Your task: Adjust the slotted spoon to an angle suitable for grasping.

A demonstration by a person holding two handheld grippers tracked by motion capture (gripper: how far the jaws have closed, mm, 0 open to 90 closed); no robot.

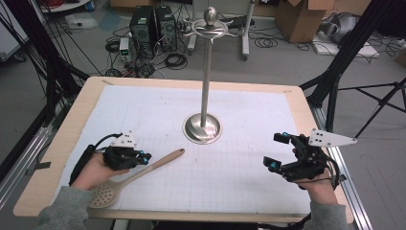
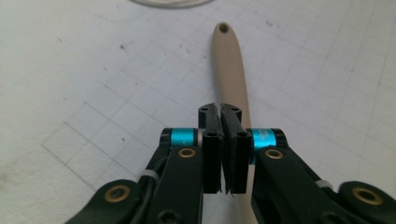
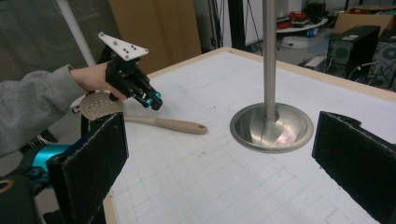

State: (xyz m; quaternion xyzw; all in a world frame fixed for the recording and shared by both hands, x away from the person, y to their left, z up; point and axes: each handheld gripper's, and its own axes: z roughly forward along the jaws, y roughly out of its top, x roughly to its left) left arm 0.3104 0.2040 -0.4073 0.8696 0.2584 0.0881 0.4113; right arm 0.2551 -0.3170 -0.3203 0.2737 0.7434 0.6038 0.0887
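A beige slotted spoon point(image 1: 158, 163) lies flat on the white grid mat point(image 1: 249, 182), its perforated bowl at the front left and its handle pointing toward the stand. My left gripper point(image 1: 147, 156) hovers just above the handle's middle, shut, with nothing between its pads. In the left gripper view the handle point(image 2: 229, 60) runs beneath and beyond the closed left gripper point(image 2: 220, 109). My right gripper point(image 1: 274, 150) is open at the right of the mat, holding nothing. The right gripper view shows its fingers point(image 3: 93, 158) spread wide, with the spoon point(image 3: 168, 123) and the left gripper point(image 3: 152, 101) farther off.
A tall metal stand point(image 1: 207, 72) with a round dished base point(image 1: 202, 128) and hooked arms at its top rises from the middle of the mat; its base point(image 3: 273, 127) lies ahead of the right gripper. The table's wooden rim point(image 1: 57, 158) frames the mat.
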